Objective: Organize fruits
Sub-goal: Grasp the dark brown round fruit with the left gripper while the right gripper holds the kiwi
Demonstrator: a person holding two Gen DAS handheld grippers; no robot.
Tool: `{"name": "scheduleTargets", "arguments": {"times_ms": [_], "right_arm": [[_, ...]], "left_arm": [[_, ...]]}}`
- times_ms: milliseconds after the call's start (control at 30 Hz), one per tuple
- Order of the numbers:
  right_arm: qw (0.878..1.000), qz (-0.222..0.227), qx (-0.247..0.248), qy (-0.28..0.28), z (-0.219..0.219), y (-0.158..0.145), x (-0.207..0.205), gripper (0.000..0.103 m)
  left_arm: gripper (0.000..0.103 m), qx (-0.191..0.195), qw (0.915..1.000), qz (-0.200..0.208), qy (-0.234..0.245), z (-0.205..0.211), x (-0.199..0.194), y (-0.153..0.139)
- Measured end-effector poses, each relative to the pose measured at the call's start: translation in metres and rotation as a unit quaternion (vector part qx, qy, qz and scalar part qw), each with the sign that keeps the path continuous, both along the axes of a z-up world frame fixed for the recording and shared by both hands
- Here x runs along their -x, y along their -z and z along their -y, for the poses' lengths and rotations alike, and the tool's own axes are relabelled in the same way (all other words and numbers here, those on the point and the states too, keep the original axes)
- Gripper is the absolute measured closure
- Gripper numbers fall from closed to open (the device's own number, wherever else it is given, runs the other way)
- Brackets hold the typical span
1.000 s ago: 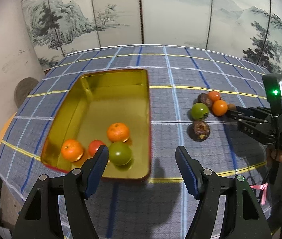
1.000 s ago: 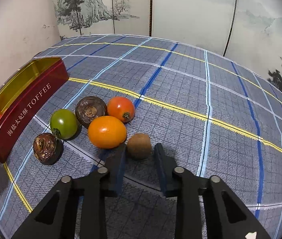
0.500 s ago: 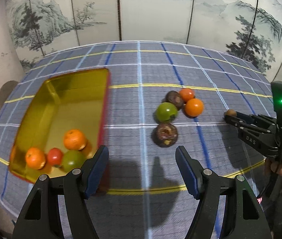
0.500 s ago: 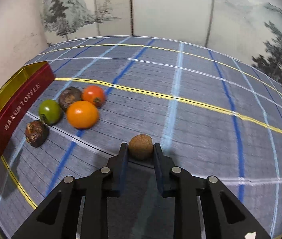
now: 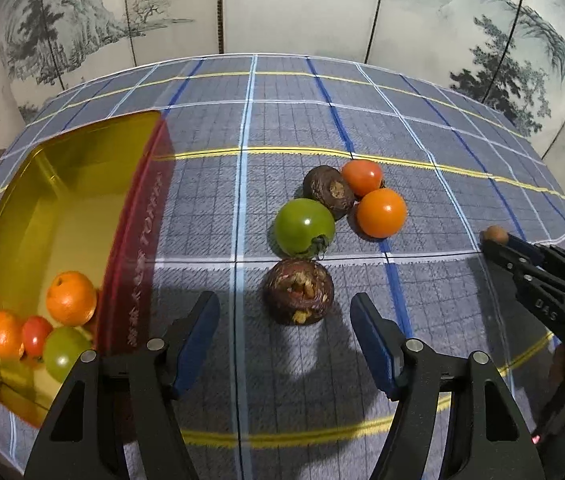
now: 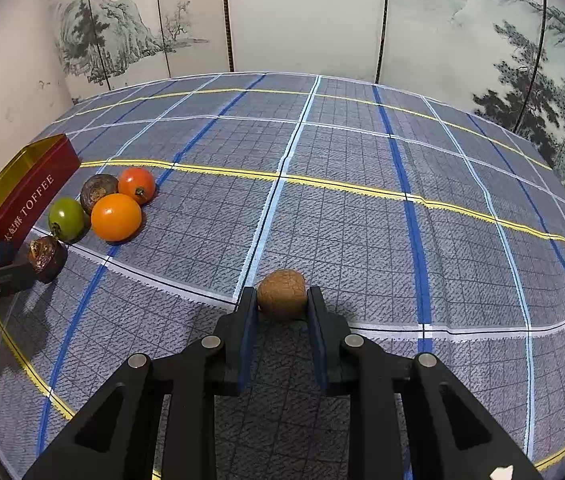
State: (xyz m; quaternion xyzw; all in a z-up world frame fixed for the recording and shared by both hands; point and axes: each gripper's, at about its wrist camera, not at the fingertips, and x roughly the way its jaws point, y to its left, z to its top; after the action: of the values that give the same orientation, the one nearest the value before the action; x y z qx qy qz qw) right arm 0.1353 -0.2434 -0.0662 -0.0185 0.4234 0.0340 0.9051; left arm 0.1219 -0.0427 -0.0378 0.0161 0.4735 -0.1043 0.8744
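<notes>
Keep right tongs [image 6: 282, 306] clenched on the kiwi [image 6: 281, 293] at their tips, while centring the released left tongs [image 5: 284, 312] round the mangosteen [image 5: 298, 292] just ahead before closing.

Right tongs [image 6: 282, 304] have carried brown fruit [image 6: 281, 293] away from cluster.

Plaid-clothed table [image 6: 362, 160], gold toffee tin [image 5: 138, 208] at left, five loose fruits [image 5: 304, 226] clustered beside it
</notes>
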Motion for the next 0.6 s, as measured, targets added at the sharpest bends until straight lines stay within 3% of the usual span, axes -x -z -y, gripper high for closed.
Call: {"name": "scheduleTargets", "arguments": {"times_ms": [267, 500, 600], "right_arm": [[1.0, 0.0, -0.006, 0.0, 0.001, 0.0, 0.0, 0.08], [1.0, 0.0, -0.005, 0.0, 0.001, 0.0, 0.0, 0.08], [1.0, 0.0, -0.005, 0.0, 0.001, 0.0, 0.0, 0.08]], "left_arm": [[0.043, -0.003, 0.9999, -0.01, -0.001, 0.006, -0.014, 0.012], [0.06, -0.007, 0.9999, -0.002, 0.008, 0.009, -0.013, 0.013], [0.062, -0.01, 0.9999, 0.0, 0.01, 0.009, -0.011, 0.013]]}}
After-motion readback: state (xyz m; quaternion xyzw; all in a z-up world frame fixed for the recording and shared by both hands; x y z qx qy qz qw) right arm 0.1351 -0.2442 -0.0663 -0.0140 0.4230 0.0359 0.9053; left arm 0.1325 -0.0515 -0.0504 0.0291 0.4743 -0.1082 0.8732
